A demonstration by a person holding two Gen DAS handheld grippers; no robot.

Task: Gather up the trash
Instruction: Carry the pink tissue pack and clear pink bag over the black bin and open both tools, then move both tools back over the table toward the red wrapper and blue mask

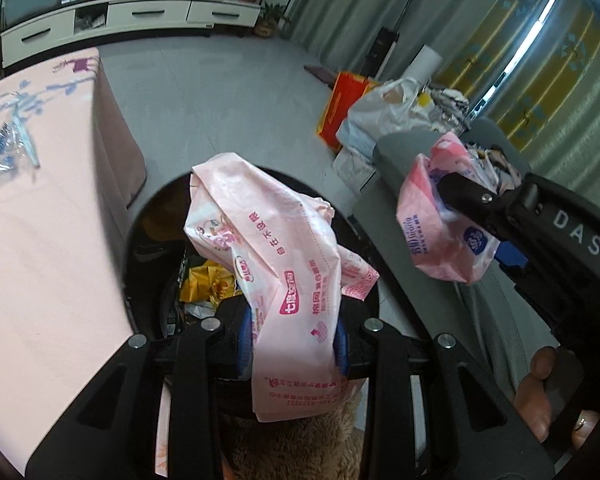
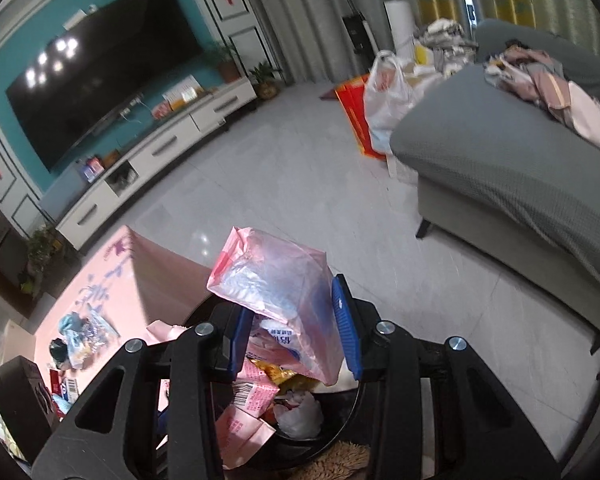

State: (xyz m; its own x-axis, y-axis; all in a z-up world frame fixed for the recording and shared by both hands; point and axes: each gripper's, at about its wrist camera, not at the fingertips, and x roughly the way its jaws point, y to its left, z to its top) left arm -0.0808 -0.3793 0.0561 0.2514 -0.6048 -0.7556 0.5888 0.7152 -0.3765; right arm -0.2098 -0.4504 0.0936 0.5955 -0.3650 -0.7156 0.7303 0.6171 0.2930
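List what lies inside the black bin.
Inside the bin: pink wrappers, a yellow packet and white crumpled plastic. Held wrappers and grippers hide the rest.

left tongs clamp pink wrapper above black bin | right tongs pinch pink bag

Left wrapper was thin pink plastic film, creased, w/ slight sheen; right wrapper was crinkled, semi-clear pink film, glossier. Both grippers were matt black plastic w/ shiny metal screws and ribbed blue pads. Bin was smooth black plastic. Tablecloth looked like matt pink cloth. Sofa wore textured grey fabric. Floor was glossy tile.
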